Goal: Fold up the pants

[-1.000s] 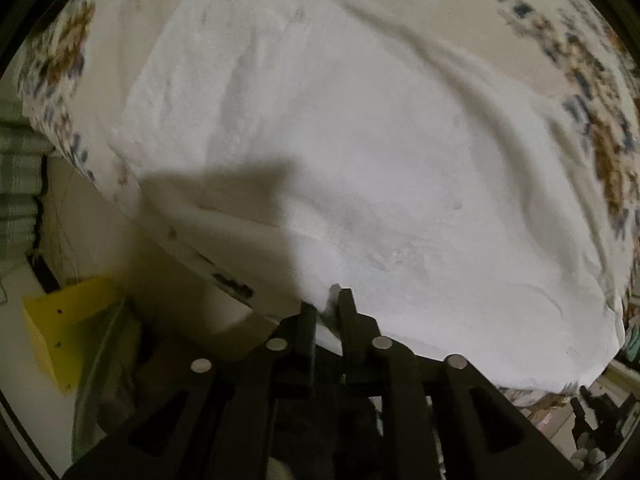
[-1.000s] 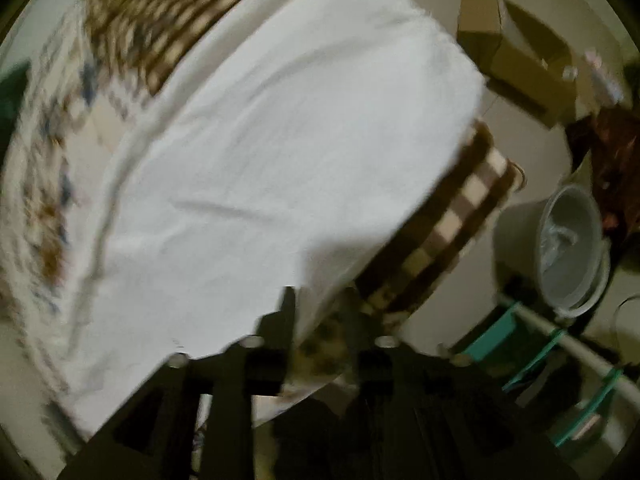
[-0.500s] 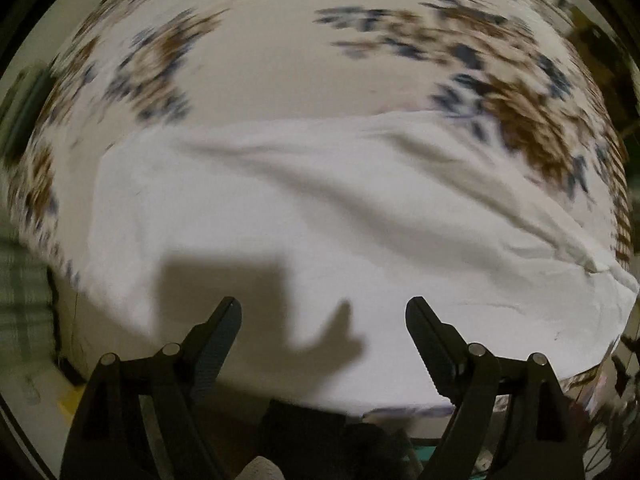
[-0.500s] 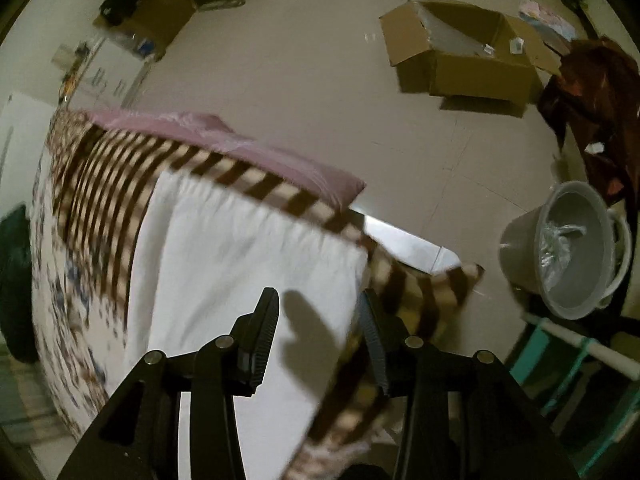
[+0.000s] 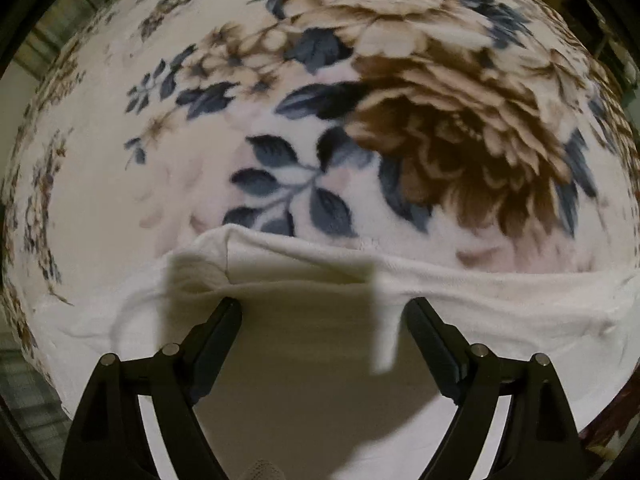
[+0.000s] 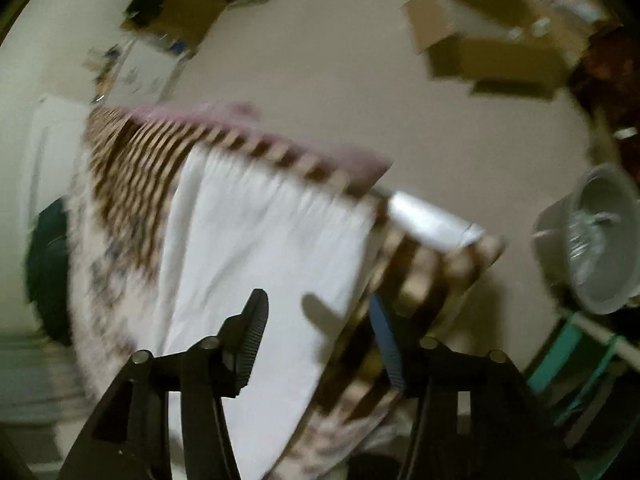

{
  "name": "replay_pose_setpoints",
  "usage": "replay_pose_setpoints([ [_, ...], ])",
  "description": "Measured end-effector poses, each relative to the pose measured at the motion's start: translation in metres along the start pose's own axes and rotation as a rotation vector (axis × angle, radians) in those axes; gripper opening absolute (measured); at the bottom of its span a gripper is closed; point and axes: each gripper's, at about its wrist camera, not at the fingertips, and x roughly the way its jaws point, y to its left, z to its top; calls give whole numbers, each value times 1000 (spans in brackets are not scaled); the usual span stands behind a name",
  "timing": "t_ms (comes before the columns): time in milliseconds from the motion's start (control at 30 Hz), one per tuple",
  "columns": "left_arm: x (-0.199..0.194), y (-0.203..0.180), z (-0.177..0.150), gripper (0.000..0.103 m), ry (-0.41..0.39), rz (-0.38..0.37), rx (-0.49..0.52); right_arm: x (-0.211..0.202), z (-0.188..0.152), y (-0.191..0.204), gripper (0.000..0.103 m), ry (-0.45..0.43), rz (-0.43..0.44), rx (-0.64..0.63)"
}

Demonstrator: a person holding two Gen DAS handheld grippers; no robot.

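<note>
The white pants [image 5: 500,304] lie spread on a floral blanket [image 5: 440,120]; their creased far edge runs across the left wrist view. My left gripper [image 5: 324,304] hangs straight down over that edge, open wide, with nothing gripped and its shadow on the cloth. In the right wrist view the pants [image 6: 248,240] reach the bed's corner, where the blanket's brown checked border [image 6: 132,168] hangs over. My right gripper [image 6: 318,298] is above the pants' side edge; its jaws are opening and the pads press on nothing.
Past the bed corner is bare floor with an open cardboard box [image 6: 492,52], a grey bucket [image 6: 592,240] and a teal rack [image 6: 568,344]. A pink cushion edge [image 6: 352,160] shows under the blanket. A dark green bundle [image 6: 48,268] sits at the left.
My left gripper let go of the pants, opened wide and slid across them to their far edge. My right gripper released the pants' edge, and its jaws have spread wider.
</note>
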Motion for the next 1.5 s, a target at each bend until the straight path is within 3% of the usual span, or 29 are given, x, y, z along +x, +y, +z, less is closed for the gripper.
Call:
replay_pose_setpoints([
  [100, -11, -5, -5, 86, 2, 27, 30, 26, -14, -12, 56, 51, 50, 20],
  [133, -18, -7, -5, 86, 5, 31, 34, 35, -16, -18, 56, 49, 109, 50],
  [333, -54, -23, -44, 86, 16, -94, 48, 59, -9, -31, 57, -81, 358, 147],
  [500, -29, -47, -80, 86, 74, -193, 78, 78, 3, -34, 57, -119, 492, 163],
  [600, -7, -45, -92, 86, 103, -195, 52, 82, 6, -32, 57, -119, 544, 135],
  [700, 6, -40, -95, 87, 103, -195, 22, 82, 8, -36, 57, -106, 650, 136],
  [767, 10, -39, -97, 93, 105, -201, 23, 77, 8, -36, 57, -119, 603, 96],
  [833, 18, -35, -94, 103, 112, -204, 45, 78, 6, -38, 55, -116, 446, 33],
  [867, 20, -38, -98, 103, 114, -194, 57, 78, 8, -41, 55, -111, 436, 9],
  [1200, 24, -59, -106, 103, 107, -124, 67, 104, 40, -28, 56, -108, 570, 38],
  [1233, 24, -73, -92, 103, 106, -121, 67, 105, 40, -29, 45, -112, 576, 56],
  [1267, 24, -73, -92, 103, 106, -122, 68, 102, 40, -29, 23, -114, 565, 67],
  [1333, 24, -71, -85, 103, 120, -125, 72, 98, 37, -31, 11, -123, 546, 75],
  [1400, 17, -73, -71, 103, 130, -137, 64, 83, 32, -19, 9, -145, 518, 60],
  [1500, -3, -61, -62, 103, 82, -186, 26, 49, 23, 12, 9, -181, 488, -2],
])
